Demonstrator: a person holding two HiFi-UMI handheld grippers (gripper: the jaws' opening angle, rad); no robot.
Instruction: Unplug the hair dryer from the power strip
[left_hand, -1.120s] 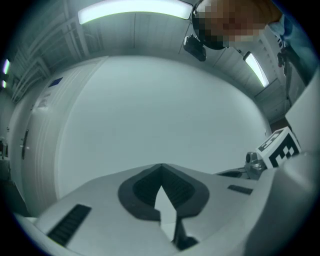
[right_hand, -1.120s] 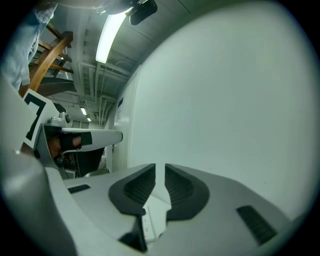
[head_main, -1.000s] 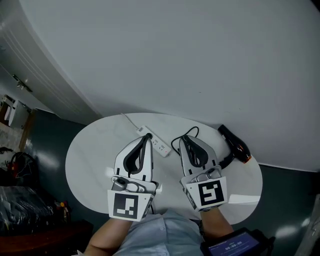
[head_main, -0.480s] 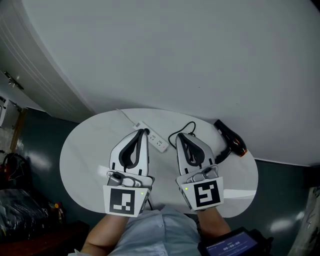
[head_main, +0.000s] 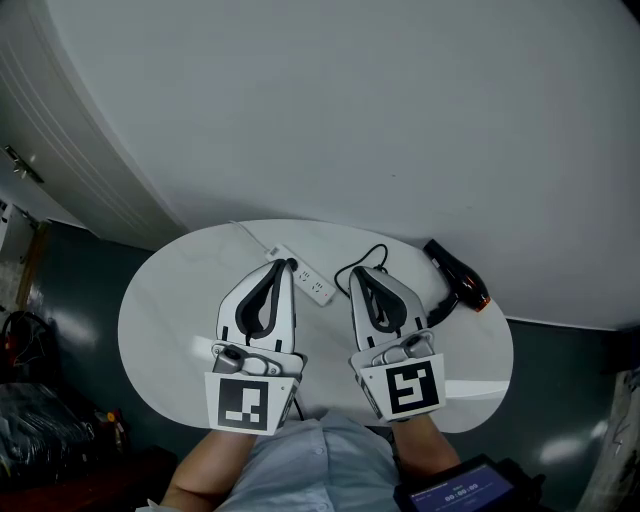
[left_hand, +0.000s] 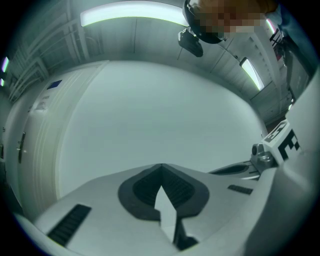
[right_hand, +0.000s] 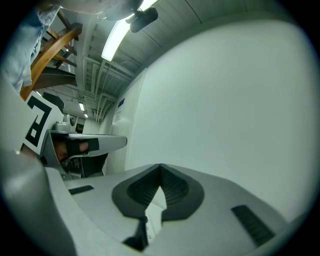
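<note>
On the white oval table (head_main: 170, 320) lies a white power strip (head_main: 310, 282) at the back middle. A black hair dryer (head_main: 456, 274) with an orange end lies at the table's right rim. Its black cable (head_main: 352, 264) loops between the two. My left gripper (head_main: 284, 266) (left_hand: 160, 167) hovers level with its tips over the strip's left end, jaws shut and empty. My right gripper (head_main: 357, 272) (right_hand: 160, 167) hangs beside the cable loop, jaws shut with nothing between them. Both gripper views face the pale wall. Whether the plug sits in the strip is hidden by the left gripper.
A white cord (head_main: 254, 238) runs from the strip toward the table's back edge. A curved pale wall (head_main: 380, 110) rises right behind the table. A dark device with a lit screen (head_main: 462, 492) sits at the person's waist. Dark clutter (head_main: 30, 420) stands on the floor at left.
Both grippers hold nearly the same place over the table. The head camera has shifted a little, so the table and hair dryer sit slightly further left and higher in the picture.
</note>
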